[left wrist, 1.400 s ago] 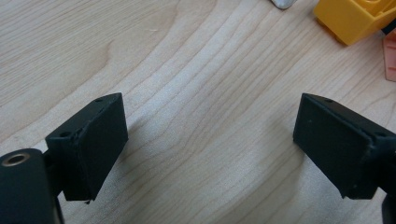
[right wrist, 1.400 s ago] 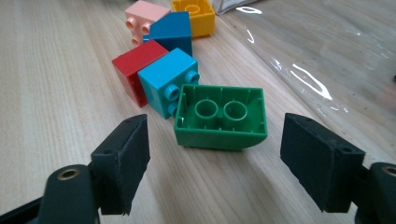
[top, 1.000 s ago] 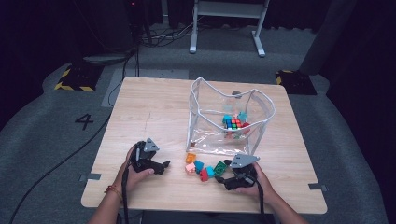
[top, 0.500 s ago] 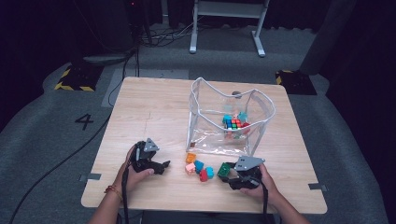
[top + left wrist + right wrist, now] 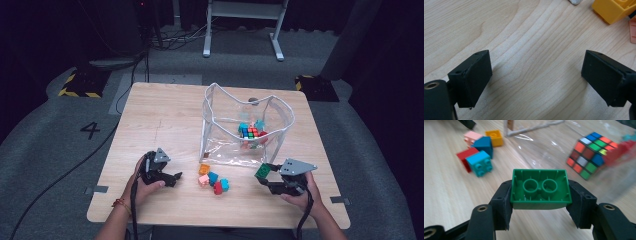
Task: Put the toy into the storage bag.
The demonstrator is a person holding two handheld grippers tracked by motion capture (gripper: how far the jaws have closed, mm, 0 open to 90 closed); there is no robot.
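Note:
My right gripper (image 5: 263, 175) is shut on a green brick (image 5: 262, 170), held just off the table at the front right. Its jaws have just been closing on that brick. In the right gripper view the green brick (image 5: 540, 188) sits underside up between the two pads. A clear bag (image 5: 215, 125) stands beyond it with a colour cube (image 5: 248, 132) inside. Loose bricks lie in front of the bag: orange (image 5: 204, 169), blue (image 5: 213, 177), red (image 5: 218, 188). My left gripper (image 5: 175, 177) rests at the front left, open, with bare wood between its jaws (image 5: 536, 75).
In the right gripper view a cyan brick (image 5: 479, 162), a pink brick (image 5: 472, 137) and the colour cube (image 5: 589, 156) lie ahead. A yellow brick (image 5: 614, 10) shows at the left gripper view's top right. The wooden table (image 5: 165, 115) has free room on its left half.
My right gripper closed on the green brick beside the pile, then carried it up and to the right, away from the other bricks. The left gripper stayed put.

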